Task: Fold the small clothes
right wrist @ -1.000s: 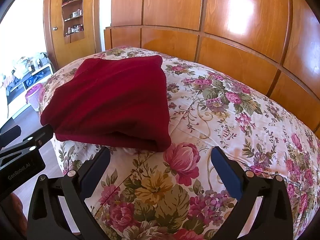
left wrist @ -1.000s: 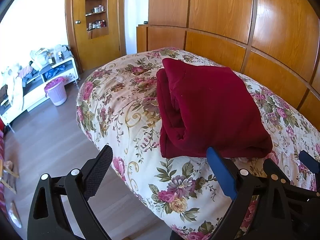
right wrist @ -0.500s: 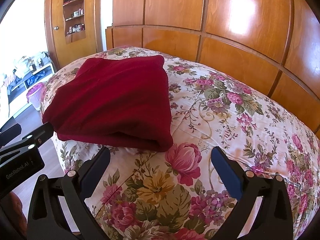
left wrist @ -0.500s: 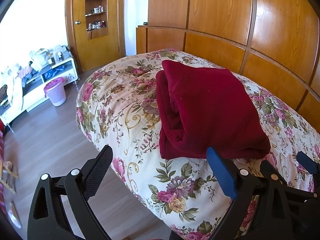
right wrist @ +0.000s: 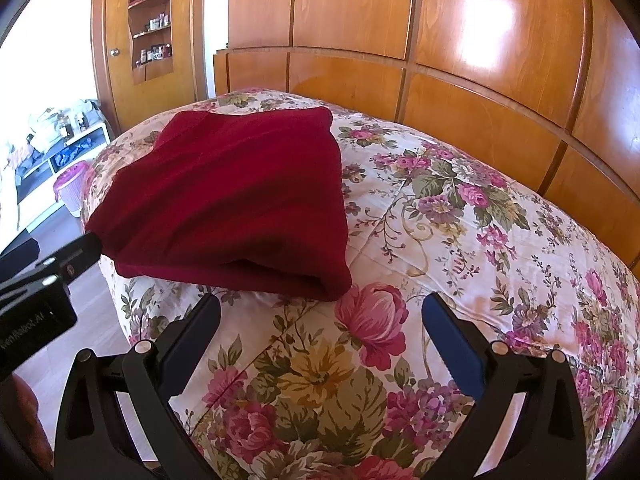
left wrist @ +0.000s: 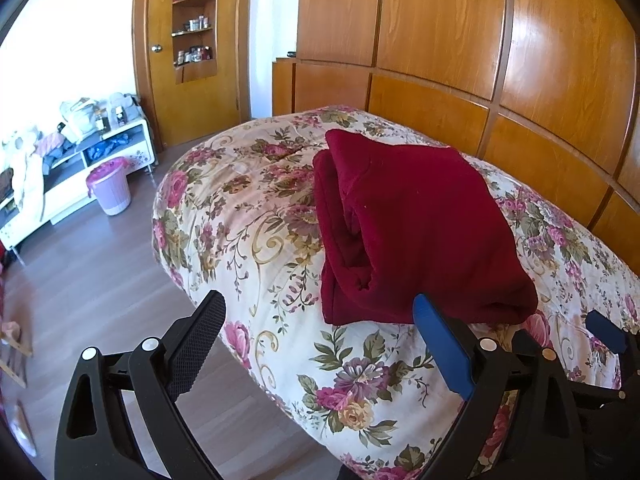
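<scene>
A dark red garment (left wrist: 416, 232) lies folded into a thick rectangle on the floral quilt (left wrist: 248, 216) of the bed. It also shows in the right wrist view (right wrist: 236, 196). My left gripper (left wrist: 320, 316) is open and empty, held back from the garment's near edge. My right gripper (right wrist: 320, 312) is open and empty, just short of the garment's near right corner. The left gripper's body (right wrist: 36, 292) shows at the left edge of the right wrist view. The right gripper's tip (left wrist: 604, 332) shows at the right of the left wrist view.
A wooden panelled wall (right wrist: 460, 60) runs behind the bed. A wooden door (left wrist: 192, 52) with inset shelves stands at the far left. A pink bin (left wrist: 110, 186) and a low white cabinet (left wrist: 72, 164) with clutter stand on the wooden floor (left wrist: 92, 280).
Both grippers have drawn back slightly from the bed. The folded garment has not moved. Both grippers stay open.
</scene>
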